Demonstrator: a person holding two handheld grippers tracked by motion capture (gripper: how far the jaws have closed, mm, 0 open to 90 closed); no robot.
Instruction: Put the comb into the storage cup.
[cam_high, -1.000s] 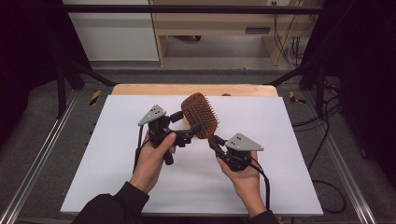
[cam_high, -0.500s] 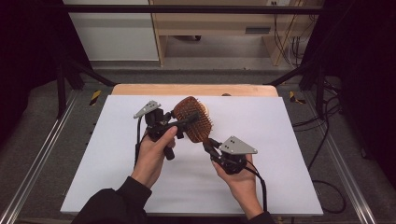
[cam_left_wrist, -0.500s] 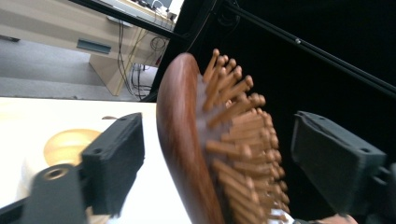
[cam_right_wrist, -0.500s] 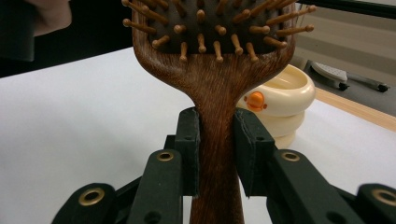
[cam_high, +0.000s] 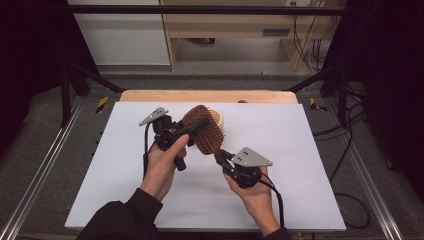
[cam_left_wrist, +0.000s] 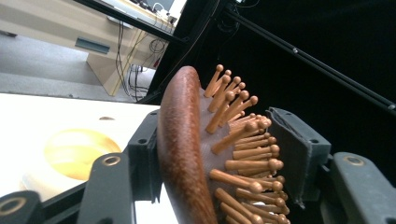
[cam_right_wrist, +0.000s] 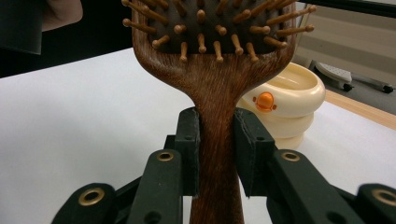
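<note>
Brush: the wooden hairbrush (cam_high: 206, 131) is held up off the table (cam_high: 310, 150), toward its far edge.
Right hand-held gripper (cam_high: 223, 159): pinches the handle, so the brush stays steady.
Left hand-held gripper (cam_high: 192, 127): jaws just closing around the brush head, back and pins between them, maybe to take it.
Behind: a cream bowl (cam_right_wrist: 292, 100) sits near the far edge.

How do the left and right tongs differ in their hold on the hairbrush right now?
The left tongs span the hairbrush head, back to bristles, and have just been closing; the right tongs pinch its narrow handle. The left tongs come in from the side, the right tongs from below. Both are on the same brush, above the table.
</note>
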